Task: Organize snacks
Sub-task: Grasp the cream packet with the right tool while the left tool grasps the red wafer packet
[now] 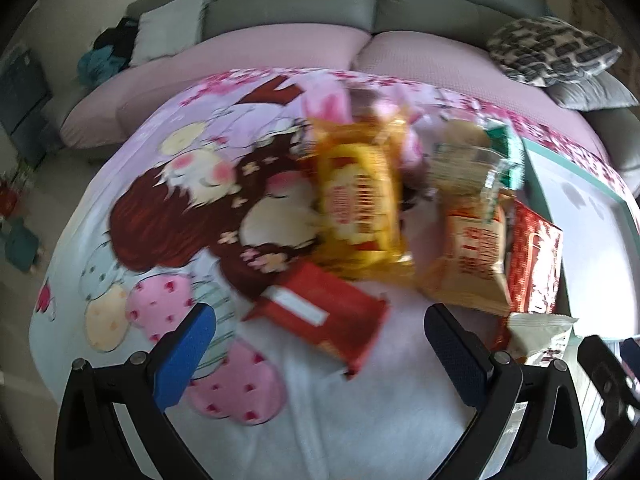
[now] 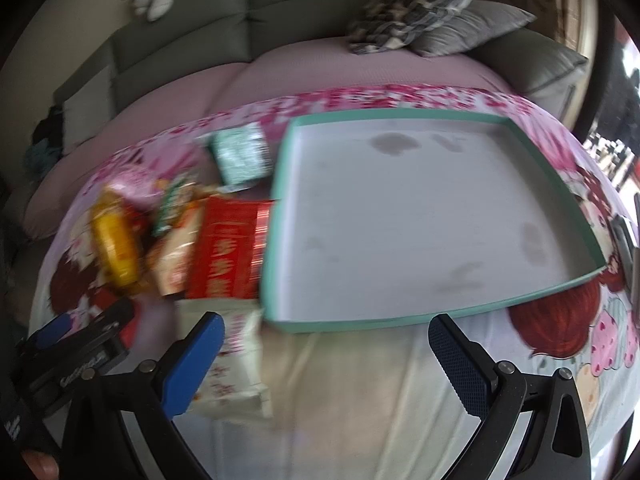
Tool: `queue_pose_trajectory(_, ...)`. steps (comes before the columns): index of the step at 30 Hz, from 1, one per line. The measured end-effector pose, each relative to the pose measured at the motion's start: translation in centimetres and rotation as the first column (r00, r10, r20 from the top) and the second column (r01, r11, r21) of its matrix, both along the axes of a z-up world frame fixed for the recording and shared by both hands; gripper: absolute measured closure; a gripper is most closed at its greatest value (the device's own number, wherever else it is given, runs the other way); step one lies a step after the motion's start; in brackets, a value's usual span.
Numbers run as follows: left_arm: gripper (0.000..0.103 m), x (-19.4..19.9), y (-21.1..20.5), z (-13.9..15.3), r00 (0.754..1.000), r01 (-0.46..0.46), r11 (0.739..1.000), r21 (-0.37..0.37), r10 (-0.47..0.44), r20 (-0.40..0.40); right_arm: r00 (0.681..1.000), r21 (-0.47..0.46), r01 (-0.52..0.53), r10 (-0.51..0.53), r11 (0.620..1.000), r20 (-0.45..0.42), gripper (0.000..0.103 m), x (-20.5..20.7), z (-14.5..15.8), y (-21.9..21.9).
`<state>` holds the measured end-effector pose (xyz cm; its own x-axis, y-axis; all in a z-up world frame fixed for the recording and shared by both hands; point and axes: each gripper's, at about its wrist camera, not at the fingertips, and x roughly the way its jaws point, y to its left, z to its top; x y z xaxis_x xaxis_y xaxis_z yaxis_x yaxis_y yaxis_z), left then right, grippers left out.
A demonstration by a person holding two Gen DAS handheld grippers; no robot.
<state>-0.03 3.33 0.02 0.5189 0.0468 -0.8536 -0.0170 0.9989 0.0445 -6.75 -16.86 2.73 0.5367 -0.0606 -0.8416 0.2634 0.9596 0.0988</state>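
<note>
While both cameras blur a little, the left gripper (image 1: 320, 336) hangs over the cartoon-print cloth (image 1: 168, 184) with its blue-padded jaws spread wide and nothing between them, a red packet (image 1: 320, 316) lying on the cloth just beyond the gap. Past that, a yellow snack bag (image 1: 360, 204) sits in the middle of the pile, a tan bag (image 1: 472, 256) beside it, a clear green-trimmed pack (image 1: 476, 160) at the far end, and a red patterned box (image 1: 534, 264) right up against the teal tray (image 1: 540, 184). Over on the other side, the right gripper (image 2: 326, 354) is released too, jaws wide apart, hovering at the near rim of the tray (image 2: 360, 324), whose white floor holds no snacks. A white packet (image 2: 236, 364) lies at its left finger (image 2: 196, 364), just beside the tray's corner. Behind it all, a grey sofa (image 2: 192, 40) with pink seat covers (image 2: 320, 68).
</note>
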Motion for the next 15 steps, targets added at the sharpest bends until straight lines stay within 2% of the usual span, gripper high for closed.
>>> queue_pose_trajectory(4,0.0,0.0,1.7,0.6,1.0,-0.029,1.0,-0.01,0.029,-0.006,0.999,0.002,-0.048,0.048,0.999,0.003,0.0,0.1,0.5,2.0)
queue_pose_trajectory(10,0.0,0.3,4.0,0.4,0.997,-0.065,0.997,-0.052,0.063,-0.035,0.996,0.01,-0.075,0.075,0.997,-0.038,0.0,0.6,-0.4,3.9)
queue_pose_trajectory(15,0.0,0.6,3.6,0.1,0.999,-0.023,0.995,-0.1,0.019,-0.046,0.991,0.004,-0.103,0.103,0.995,-0.089,0.0,1.2,-1.9,4.9)
